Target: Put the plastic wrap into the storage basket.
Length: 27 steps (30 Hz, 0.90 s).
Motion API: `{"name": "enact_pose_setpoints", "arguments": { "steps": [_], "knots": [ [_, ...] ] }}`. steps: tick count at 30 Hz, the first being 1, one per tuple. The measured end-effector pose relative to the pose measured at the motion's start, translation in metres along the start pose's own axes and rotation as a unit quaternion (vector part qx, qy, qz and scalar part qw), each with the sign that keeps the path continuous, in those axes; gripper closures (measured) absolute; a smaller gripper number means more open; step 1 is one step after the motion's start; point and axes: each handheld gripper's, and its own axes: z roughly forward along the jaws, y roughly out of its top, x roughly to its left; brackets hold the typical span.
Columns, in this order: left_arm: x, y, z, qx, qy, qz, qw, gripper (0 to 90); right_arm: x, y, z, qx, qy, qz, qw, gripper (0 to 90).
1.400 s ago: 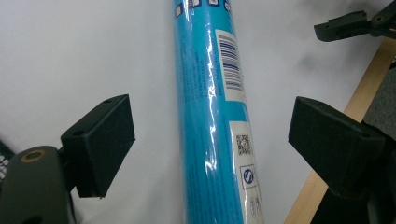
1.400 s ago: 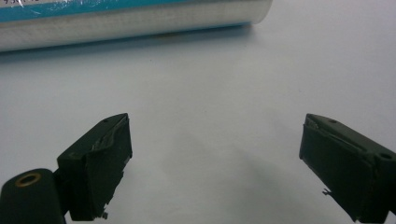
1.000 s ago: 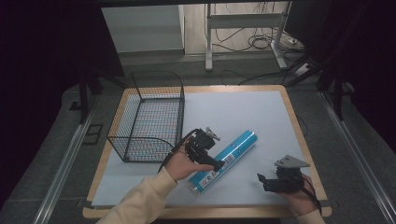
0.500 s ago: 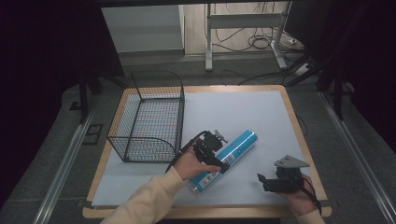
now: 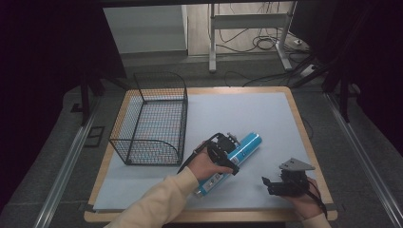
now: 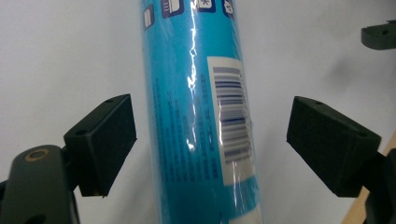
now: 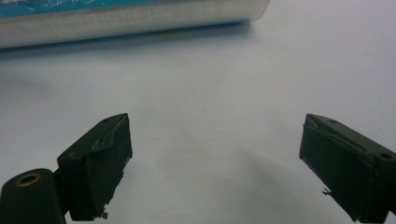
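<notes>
High view: the blue tube (image 5: 228,164) lies slantwise on the pale table mat (image 5: 256,118), just right of the wire basket (image 5: 152,118) and apart from it. The left gripper (image 5: 227,153) sits over the tube's middle, held by the left hand (image 5: 202,164). Against the picture one second ago, this gripper has moved off the tube's basket-side flank and onto the tube itself; half a second ago it was already nearly there. The right gripper (image 5: 271,184) rests near the front table edge, well right of the tube's near end, its place unchanged across the three pictures. The tube and basket have not shifted.

Left gripper view: the tube (image 6: 201,112), with its barcode label, runs lengthwise between the two black jaws. The jaws stand wide, one on each side, and a gap of mat shows between each pad and the tube; neither touches it.

Right gripper view: the jaws stand wide over bare mat (image 7: 210,116). The tube's whitish end (image 7: 140,18) lies ahead of them, well clear.
</notes>
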Motion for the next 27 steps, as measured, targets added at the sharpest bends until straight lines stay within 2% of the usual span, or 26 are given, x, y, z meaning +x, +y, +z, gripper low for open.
{"name": "enact_pose_setpoints", "arguments": {
  "steps": [3, 5, 6, 10, 13, 15, 16, 18, 19, 27],
  "knots": [
    [0.002, 0.006, 0.01, 0.014, -0.001, -0.006, 0.9999, 15.3, 0.0, 0.0, 0.0, 0.0, -0.001, 0.001, 1.0, 9.6],
    [0.003, 0.009, 0.014, 0.027, 0.003, 0.0, 0.9996, 15.8, 0.0, 0.0, 0.0, 0.0, -0.001, 0.0, 1.0, 9.6],
    [0.002, 0.01, 0.018, 0.026, 0.001, -0.006, 0.9996, 16.3, 0.0, 0.0, 0.0, 0.0, -0.001, 0.0, 1.0, 9.6],
    [0.003, 0.015, 0.026, 0.036, 0.0, -0.009, 0.9993, 16.5, 0.0, 0.0, 0.0, 0.0, 0.0, 0.0, 1.0, 9.6],
    [0.006, 0.018, 0.036, 0.057, -0.004, -0.013, 0.9983, 17.3, -0.001, 0.0, 0.0, -0.001, -0.001, 0.001, 1.0, 9.6],
    [0.007, 0.018, 0.038, 0.062, -0.006, -0.014, 0.998, 18.2, -0.001, 0.0, 0.0, -0.001, -0.001, 0.001, 1.0, 9.6],
    [0.007, 0.019, 0.041, 0.068, 0.0, -0.013, 0.9976, 22.5, -0.001, 0.0, 0.0, -0.001, 0.0, 0.0, 1.0, 9.6],
    [0.008, 0.019, 0.042, 0.071, -0.002, -0.016, 0.9973, 25.2, -0.001, 0.0, 0.0, -0.001, 0.0, 0.0, 1.0, 9.6],
    [0.009, 0.019, 0.044, 0.078, -0.004, -0.019, 0.9968, 29.9, -0.001, 0.0, 0.0, 0.0, -0.001, -0.001, 1.0, 9.6],
    [0.015, 0.025, 0.043, 0.105, -0.021, -0.03, 0.9939, 30.9, -0.001, 0.0, 0.0, -0.001, -0.002, -0.001, 1.0, 9.6]
  ]
}}
